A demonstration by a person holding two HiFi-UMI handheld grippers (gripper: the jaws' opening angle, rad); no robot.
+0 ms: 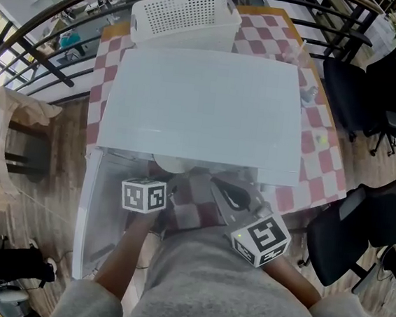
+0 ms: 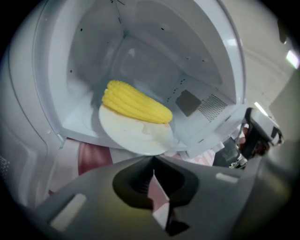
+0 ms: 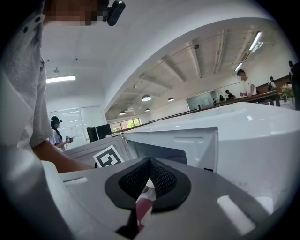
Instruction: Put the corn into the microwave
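A yellow corn cob (image 2: pixel 136 103) lies on a white plate (image 2: pixel 126 133) at the mouth of the open white microwave (image 1: pixel 203 105). The plate's near rim juts past the front edge of the oven floor. My left gripper (image 2: pixel 153 161) hangs just in front of that rim, its jaws shut with nothing between them. Its marker cube (image 1: pixel 143 196) shows below the oven's front. My right gripper (image 3: pixel 150 164) is shut and empty, held level to the right of the opening, beside the microwave's (image 3: pixel 225 140) front. In the head view the corn is hidden and only a sliver of plate (image 1: pixel 170 164) shows.
The microwave door (image 1: pixel 100 214) stands swung open at the left. A white perforated basket (image 1: pixel 187 16) sits behind the oven on the red-checked tablecloth (image 1: pixel 318 153). Black office chairs (image 1: pixel 359 227) stand to the right, a railing runs beyond the table.
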